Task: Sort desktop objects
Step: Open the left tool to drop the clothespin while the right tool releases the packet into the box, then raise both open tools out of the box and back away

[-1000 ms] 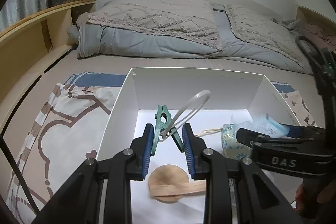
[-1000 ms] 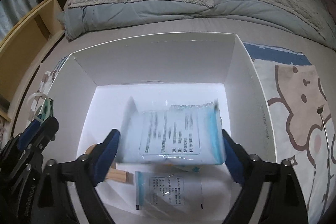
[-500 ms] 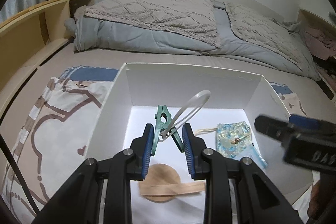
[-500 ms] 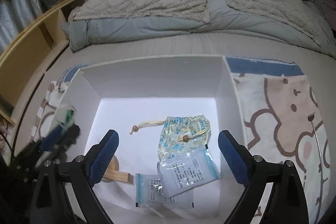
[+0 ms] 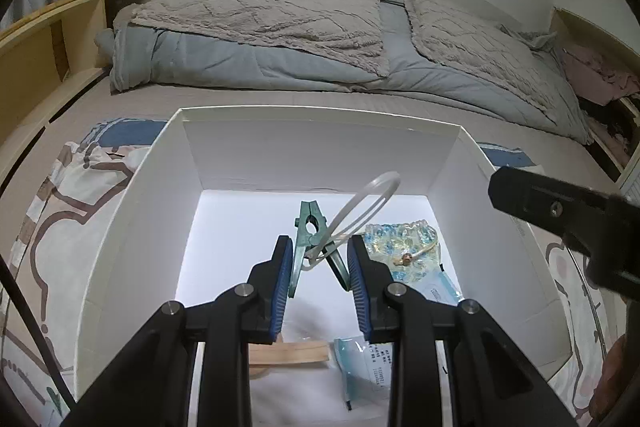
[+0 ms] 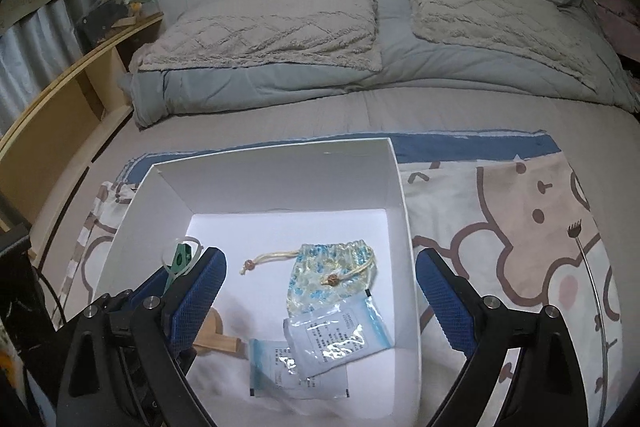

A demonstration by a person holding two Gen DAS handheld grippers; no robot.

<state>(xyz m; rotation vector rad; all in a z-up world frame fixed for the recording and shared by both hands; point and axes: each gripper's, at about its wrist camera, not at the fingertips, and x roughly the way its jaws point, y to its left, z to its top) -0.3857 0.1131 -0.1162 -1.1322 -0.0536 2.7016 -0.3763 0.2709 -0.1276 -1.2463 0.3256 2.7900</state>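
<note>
While pinching the same load as a second ago, carried a little further in over the white box (image 5: pixel 312 155): left gripper (image 5: pixel 318 247), low centre of the left wrist view, blue pads squeezed against the two legs of the green clip (image 5: pixel 308 223). No release yet, so likely one item short of being sorted. Further right in that view, a change on the box floor: patterned pouch (image 5: pixel 404 239) now uncovered and, below it, a clear packet that was in the other claw a second ago. At the right edge, only the black body of the right gripper, pulled up and away from the box. Same story from the right wrist view: at lower left the clip again, poking up beside the near finger; then a wooden piece (image 6: pixel 218 339) flat on the floor; then two clear packets (image 6: pixel 340 339) overlapping at lower centre, the upper one touching the pouch's lower edge; then right gripper (image 6: pixel 320 259), spread wide with nothing between the pads. Judged from this: packet delivered, right claw free for the next pick, clip next to drop. As for the clip: dark green, spring type, mouth pointing up and away, legs splayed toward the pads, held tilted above the floor near the box's middle, with a pale plastic loop (image 5: pixel 368 199) threaded through it and arching to the upper right.
</note>
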